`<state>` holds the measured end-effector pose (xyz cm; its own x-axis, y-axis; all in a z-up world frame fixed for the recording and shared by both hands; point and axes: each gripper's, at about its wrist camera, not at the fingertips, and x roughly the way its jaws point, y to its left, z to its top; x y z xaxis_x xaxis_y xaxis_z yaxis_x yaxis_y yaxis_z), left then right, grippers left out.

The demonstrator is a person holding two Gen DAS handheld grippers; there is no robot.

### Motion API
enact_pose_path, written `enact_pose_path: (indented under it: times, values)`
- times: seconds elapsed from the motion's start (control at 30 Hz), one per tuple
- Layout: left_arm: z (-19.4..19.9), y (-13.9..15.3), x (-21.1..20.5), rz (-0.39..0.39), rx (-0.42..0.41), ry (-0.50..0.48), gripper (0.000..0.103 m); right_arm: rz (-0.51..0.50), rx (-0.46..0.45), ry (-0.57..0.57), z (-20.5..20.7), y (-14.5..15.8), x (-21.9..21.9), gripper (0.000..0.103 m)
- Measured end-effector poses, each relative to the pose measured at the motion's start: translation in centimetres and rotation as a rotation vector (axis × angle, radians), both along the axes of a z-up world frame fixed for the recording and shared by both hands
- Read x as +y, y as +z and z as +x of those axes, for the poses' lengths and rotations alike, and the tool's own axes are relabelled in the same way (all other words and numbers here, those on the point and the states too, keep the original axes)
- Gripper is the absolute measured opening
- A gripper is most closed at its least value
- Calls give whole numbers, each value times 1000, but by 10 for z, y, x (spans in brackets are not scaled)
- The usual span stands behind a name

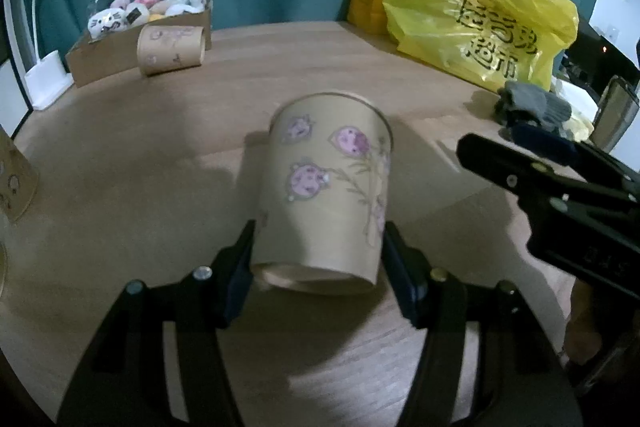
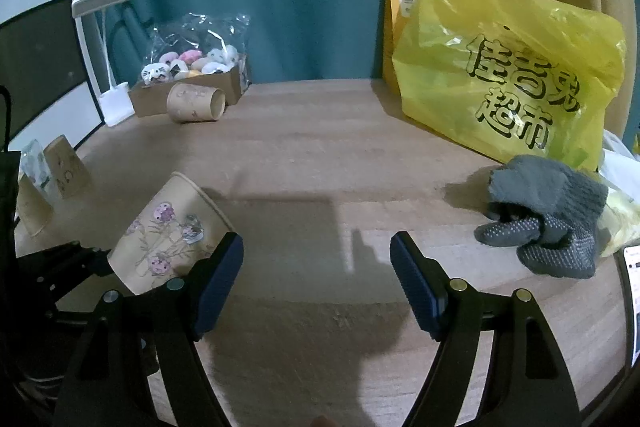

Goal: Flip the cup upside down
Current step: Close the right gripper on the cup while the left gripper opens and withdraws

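A tan paper cup (image 1: 328, 187) with pink flower prints is held between the pads of my left gripper (image 1: 318, 263), which is shut on its narrow base end. The cup is tilted, its wide rim pointing away from the camera, above the wooden table (image 1: 160, 167). In the right wrist view the same cup (image 2: 168, 231) leans at the lower left, held by the left gripper's black fingers (image 2: 72, 263). My right gripper (image 2: 316, 267) is open and empty over the table, to the right of the cup. It also shows in the left wrist view (image 1: 560, 195).
Another paper cup (image 2: 196, 103) lies on its side by a cardboard box of small toys (image 2: 188, 79). Two cups (image 2: 66, 167) stand upside down at the left edge. A yellow plastic bag (image 2: 508, 75) and grey gloves (image 2: 548, 219) lie at the right. A white lamp (image 2: 114, 103) stands at the back left.
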<state>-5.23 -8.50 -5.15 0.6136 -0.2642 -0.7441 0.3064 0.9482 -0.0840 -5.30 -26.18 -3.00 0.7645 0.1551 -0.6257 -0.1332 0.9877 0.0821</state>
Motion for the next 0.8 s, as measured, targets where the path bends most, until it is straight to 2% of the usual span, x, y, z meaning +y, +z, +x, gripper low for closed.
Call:
enact_pose_path:
  times: [0.2, 0.23, 0.3, 0.5, 0.8]
  values:
    - [-5, 9, 6, -12, 15, 9, 64, -7, -8, 2, -6, 5, 3, 79]
    - [-7, 11, 7, -12, 9, 10, 74, -7, -14, 0, -7, 7, 3, 79]
    - [-13, 19, 11, -16, -9, 14, 87, -4, -20, -2, -8, 10, 4, 79]
    - [-31, 39, 31, -26, -51, 24, 88, -13, -28, 7, -16, 18, 15, 79]
    - [-54, 48, 91, -25, -98, 100, 88, 3, 12, 44, -30, 15, 49, 79]
